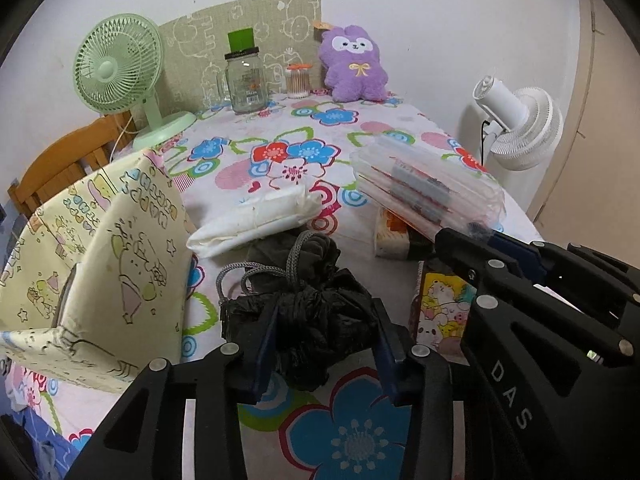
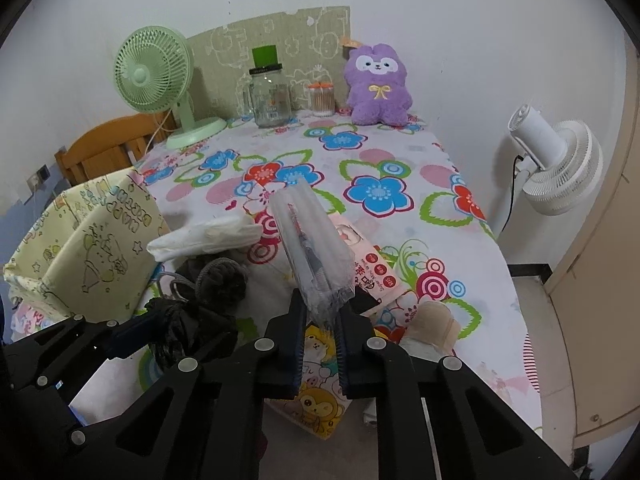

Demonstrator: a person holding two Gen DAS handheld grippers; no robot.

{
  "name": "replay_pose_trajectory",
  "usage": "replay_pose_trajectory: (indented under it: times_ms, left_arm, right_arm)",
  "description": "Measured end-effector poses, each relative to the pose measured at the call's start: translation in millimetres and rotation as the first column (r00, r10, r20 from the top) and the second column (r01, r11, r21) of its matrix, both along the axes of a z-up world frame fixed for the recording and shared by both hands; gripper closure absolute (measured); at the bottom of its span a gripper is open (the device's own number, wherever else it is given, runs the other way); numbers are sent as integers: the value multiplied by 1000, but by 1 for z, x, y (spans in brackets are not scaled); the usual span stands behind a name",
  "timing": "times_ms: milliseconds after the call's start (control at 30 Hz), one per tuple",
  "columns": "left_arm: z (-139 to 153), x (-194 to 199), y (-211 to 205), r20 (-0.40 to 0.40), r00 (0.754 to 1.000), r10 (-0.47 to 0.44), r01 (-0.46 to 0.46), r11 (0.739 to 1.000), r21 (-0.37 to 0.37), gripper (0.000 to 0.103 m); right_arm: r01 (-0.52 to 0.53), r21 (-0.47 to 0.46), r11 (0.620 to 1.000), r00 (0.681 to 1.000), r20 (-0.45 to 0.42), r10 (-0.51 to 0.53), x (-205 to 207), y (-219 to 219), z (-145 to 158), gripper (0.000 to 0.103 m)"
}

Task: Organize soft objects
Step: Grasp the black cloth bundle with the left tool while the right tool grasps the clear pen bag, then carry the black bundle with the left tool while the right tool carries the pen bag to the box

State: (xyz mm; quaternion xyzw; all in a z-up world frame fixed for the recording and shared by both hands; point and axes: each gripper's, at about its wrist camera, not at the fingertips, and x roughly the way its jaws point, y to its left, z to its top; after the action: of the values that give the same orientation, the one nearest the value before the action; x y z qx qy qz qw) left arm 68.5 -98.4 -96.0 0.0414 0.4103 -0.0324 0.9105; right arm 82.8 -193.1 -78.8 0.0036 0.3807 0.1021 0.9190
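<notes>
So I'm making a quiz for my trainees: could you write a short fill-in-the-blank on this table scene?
1. The right gripper is shut on a clear ____ pack.
2. The left gripper's fingers stand on either side of a crumpled ____ bag.
3. The plush toy by the back wall is ____ in colour.
4. The green fan stands on the table's ____ side in both views.

Missing words: plastic; black; purple; left
</notes>
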Motion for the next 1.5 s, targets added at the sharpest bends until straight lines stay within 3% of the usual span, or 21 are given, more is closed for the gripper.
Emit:
replay_pose_trajectory:
  times_ms: [867, 1500]
  left_arm:
    - [70, -35, 1, 137, 990, -42, 41, 999, 7, 60]
    - [106, -28, 29, 178, 982, -60, 60, 998, 9, 60]
  right_arm:
    - [38, 5, 999, 988, 149, -38, -48, -1, 77, 87]
    - [25, 1, 1000, 980, 200, -25, -53, 25, 118, 87]
